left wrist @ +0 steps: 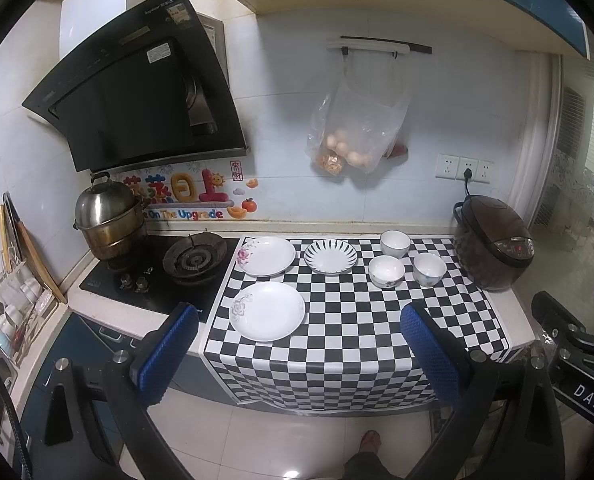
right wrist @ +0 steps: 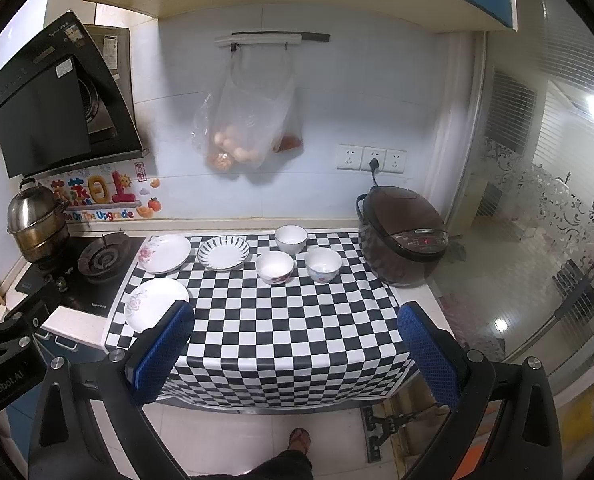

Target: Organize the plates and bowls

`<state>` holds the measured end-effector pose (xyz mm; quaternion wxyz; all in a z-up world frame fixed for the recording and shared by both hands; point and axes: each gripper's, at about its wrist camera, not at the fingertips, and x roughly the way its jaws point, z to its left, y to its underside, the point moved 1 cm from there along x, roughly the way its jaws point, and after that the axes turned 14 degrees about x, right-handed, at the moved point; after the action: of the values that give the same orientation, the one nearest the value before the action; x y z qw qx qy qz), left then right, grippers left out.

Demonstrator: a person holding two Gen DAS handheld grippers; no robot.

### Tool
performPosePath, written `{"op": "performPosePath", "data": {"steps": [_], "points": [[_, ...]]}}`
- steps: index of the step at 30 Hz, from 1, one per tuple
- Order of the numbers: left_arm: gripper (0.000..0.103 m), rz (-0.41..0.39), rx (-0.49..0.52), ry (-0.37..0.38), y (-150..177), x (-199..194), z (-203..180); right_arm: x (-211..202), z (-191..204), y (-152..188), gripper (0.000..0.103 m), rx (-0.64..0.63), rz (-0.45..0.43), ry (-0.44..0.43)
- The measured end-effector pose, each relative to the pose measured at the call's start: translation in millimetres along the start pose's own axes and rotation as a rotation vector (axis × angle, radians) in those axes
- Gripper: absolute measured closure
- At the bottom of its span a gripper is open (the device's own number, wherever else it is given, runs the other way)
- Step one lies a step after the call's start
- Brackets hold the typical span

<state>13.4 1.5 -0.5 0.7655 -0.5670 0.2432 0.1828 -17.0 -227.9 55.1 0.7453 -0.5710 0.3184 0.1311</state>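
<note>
Both the left tool and the right tool are held wide and empty, short of the table. Ahead of the left tool lie three plates, ahead of the right three bowls, all apart. Glazed ware is judged stiff, slippery and breakable (a rim pinch is advised).

I read "On The Upgrade" on the wall sticker behind the stove, "DAS" on the right tool body in the left wrist view, "GenRobot.AI" on the left tool body in the right wrist view; range hood brand too small.
</note>
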Motion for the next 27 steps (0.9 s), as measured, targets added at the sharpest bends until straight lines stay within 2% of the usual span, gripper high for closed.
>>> {"op": "performPosePath", "data": {"steps": [27], "points": [[0.0,-0.021,0.003,-0.004,-3.7,-6.1,-3.7,-3.0,1.7,-3.1,0.0,0.007,-0.025,0.0]]}}
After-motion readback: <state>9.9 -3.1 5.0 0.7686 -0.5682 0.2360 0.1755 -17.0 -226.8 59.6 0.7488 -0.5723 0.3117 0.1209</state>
